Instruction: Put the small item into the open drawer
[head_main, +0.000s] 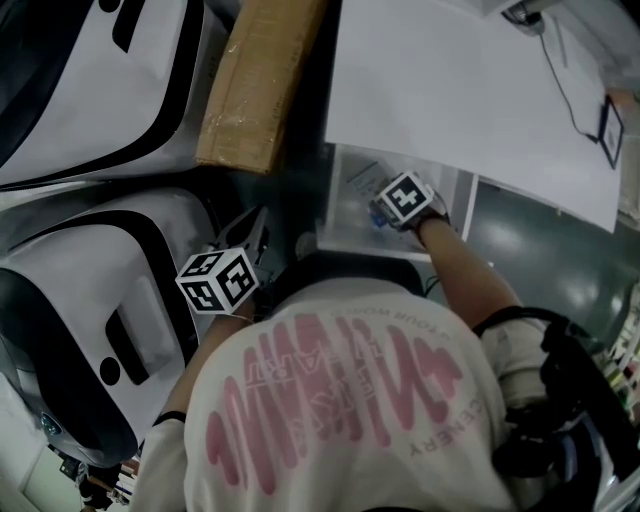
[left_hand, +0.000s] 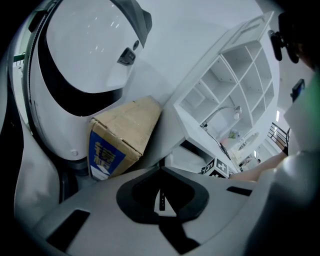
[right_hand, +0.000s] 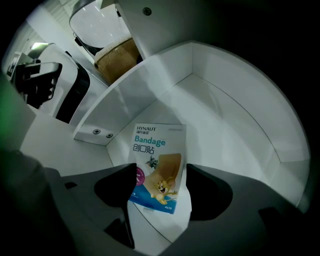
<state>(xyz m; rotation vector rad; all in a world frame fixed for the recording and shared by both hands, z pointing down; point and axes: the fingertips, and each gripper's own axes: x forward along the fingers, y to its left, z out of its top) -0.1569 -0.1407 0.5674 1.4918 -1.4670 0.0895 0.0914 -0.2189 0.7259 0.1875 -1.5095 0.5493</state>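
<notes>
The small item is a flat bandage packet (right_hand: 157, 165) with a cartoon print. It lies face up inside the open white drawer (right_hand: 240, 115). My right gripper (right_hand: 160, 175) hangs in the drawer with its jaws apart on either side of the packet; the left jaw covers the packet's left edge. From the head view, the right gripper (head_main: 385, 212) is down in the drawer (head_main: 345, 190), under the desk edge. My left gripper (head_main: 258, 222) is held back, left of the drawer. The left gripper (left_hand: 161, 197) has its jaws together and nothing in them.
A white desk top (head_main: 470, 90) with a cable overhangs the drawer. A cardboard box (head_main: 260, 80) stands to the left of the desk. Large white and black rounded shells (head_main: 90, 330) fill the left side. A white shelf unit (left_hand: 235, 85) stands behind.
</notes>
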